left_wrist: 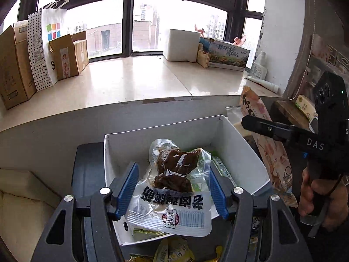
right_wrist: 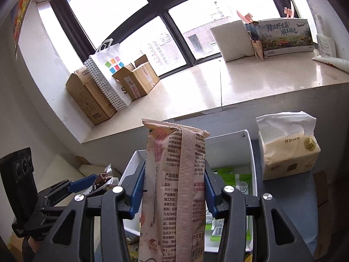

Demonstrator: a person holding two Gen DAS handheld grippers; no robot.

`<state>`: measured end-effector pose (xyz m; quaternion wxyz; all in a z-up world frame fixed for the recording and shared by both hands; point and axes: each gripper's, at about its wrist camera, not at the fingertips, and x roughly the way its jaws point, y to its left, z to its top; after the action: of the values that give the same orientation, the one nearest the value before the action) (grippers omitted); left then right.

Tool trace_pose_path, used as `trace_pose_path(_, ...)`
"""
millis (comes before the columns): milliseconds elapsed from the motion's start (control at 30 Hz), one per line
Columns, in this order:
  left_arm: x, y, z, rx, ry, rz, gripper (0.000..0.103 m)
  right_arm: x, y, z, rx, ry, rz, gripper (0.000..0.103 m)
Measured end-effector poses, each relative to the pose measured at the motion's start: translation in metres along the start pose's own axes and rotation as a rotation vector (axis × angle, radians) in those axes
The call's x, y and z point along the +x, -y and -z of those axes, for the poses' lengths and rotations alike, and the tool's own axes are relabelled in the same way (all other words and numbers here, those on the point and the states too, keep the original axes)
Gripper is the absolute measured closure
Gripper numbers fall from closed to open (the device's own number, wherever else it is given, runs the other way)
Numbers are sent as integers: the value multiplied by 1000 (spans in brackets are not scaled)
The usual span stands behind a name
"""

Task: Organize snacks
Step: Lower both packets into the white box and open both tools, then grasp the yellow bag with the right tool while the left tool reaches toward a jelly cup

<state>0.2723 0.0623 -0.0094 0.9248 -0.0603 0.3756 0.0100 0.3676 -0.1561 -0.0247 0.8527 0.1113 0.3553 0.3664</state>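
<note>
My left gripper (left_wrist: 173, 191) is shut on a clear vacuum pack of brown meat (left_wrist: 174, 170) with a white printed end, and holds it over the open white box (left_wrist: 240, 144). My right gripper (right_wrist: 174, 190) is shut on a tall pink snack packet (right_wrist: 172, 152) that stands upright between its blue pads (right_wrist: 137, 187). The left wrist view shows that pink packet (left_wrist: 270, 152) to the right of the box, a person's hand (left_wrist: 316, 194) on the black handle. At lower left of the right wrist view, the left gripper (right_wrist: 85, 184) carries the meat pack (right_wrist: 104, 178). Green packets (right_wrist: 226, 173) lie inside the white box (right_wrist: 250, 152).
A tissue pack (right_wrist: 288, 150) stands right of the box. On the windowsill (left_wrist: 130, 80) are cardboard boxes (left_wrist: 69, 56), a dotted paper bag (left_wrist: 43, 50), a white foam block (left_wrist: 181, 44) and a printed carton (left_wrist: 229, 54). Yellow snack packs (left_wrist: 172, 251) lie below the box.
</note>
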Motion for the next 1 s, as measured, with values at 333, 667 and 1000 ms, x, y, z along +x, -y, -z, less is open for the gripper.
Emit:
trace_pose_path(333, 24, -23, 28, -53, -61, -4, 0, 6, 26, -10, 87, 8, 88, 0)
trace_pose_path(667, -49, -21, 62, -18, -4, -7, 0, -71, -21, 44, -74, 78, 55, 0)
trace_pose_path(1000, -120, -15, 170, -1, -4, 0, 0, -109, -63, 184, -238, -46, -1, 0)
